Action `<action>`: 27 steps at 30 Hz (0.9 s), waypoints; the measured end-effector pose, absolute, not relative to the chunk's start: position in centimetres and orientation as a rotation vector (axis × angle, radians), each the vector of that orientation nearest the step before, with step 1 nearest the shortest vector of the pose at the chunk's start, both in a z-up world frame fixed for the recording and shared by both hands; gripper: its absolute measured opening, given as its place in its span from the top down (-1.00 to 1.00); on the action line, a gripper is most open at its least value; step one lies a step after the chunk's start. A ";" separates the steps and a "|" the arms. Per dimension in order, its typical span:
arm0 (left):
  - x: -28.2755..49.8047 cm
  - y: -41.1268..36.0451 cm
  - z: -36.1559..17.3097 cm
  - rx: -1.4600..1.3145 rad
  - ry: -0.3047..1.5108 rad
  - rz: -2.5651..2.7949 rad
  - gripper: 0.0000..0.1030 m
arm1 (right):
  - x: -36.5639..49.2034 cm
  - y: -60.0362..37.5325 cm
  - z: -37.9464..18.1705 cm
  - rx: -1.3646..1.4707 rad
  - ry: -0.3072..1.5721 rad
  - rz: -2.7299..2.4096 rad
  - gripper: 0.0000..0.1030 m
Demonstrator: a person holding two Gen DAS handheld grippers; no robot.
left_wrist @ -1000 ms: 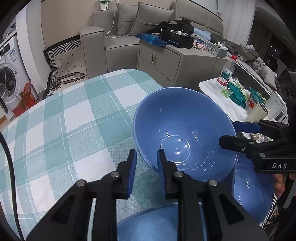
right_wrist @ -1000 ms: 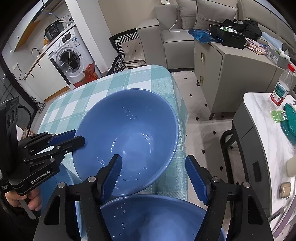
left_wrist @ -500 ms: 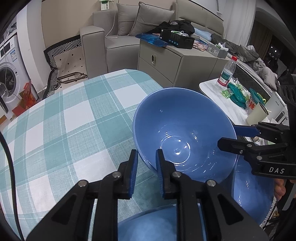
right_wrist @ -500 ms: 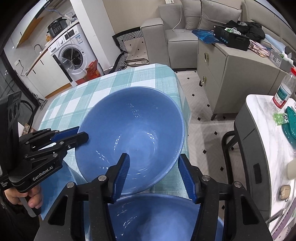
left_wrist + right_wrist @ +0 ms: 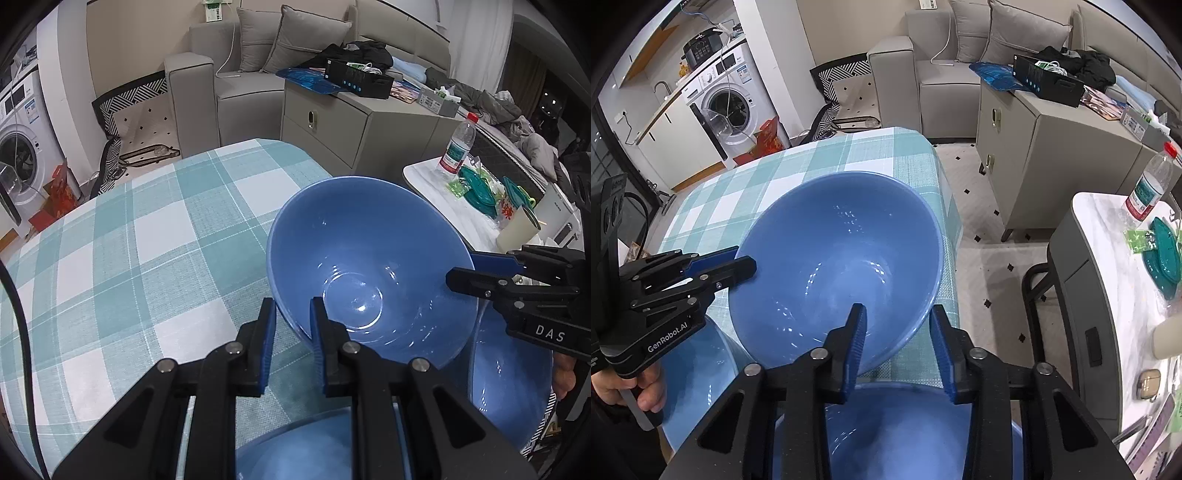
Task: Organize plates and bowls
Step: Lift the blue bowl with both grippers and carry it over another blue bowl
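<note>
Closing around the near rim of the large glossy blue ceramic bowl (image 5: 834, 266), the right gripper (image 5: 899, 345) has just been narrowing its jaws, which straddle the rim with a gap still showing on the outer side. The left gripper (image 5: 291, 339) is clamped on the opposite rim. The bowl sits tilted on the teal-and-white checked surface (image 5: 147, 240) among two more blue bowls (image 5: 897, 432), so a two-handed lift for stacking looks imminent
</note>
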State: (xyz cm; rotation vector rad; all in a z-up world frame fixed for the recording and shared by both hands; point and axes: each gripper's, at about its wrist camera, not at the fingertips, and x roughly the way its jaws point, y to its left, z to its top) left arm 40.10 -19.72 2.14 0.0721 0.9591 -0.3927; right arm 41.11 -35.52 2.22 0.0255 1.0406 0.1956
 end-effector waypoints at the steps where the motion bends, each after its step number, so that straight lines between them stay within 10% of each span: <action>1: 40.1 -19.6 2.2 0.073 0.957 -0.391 0.68 | 41.1 -35.4 2.3 0.021 1.039 0.195 0.38; 27: 37.3 -19.1 6.7 0.089 0.850 -0.388 0.68 | 38.0 -34.4 7.2 -0.020 0.935 0.185 0.40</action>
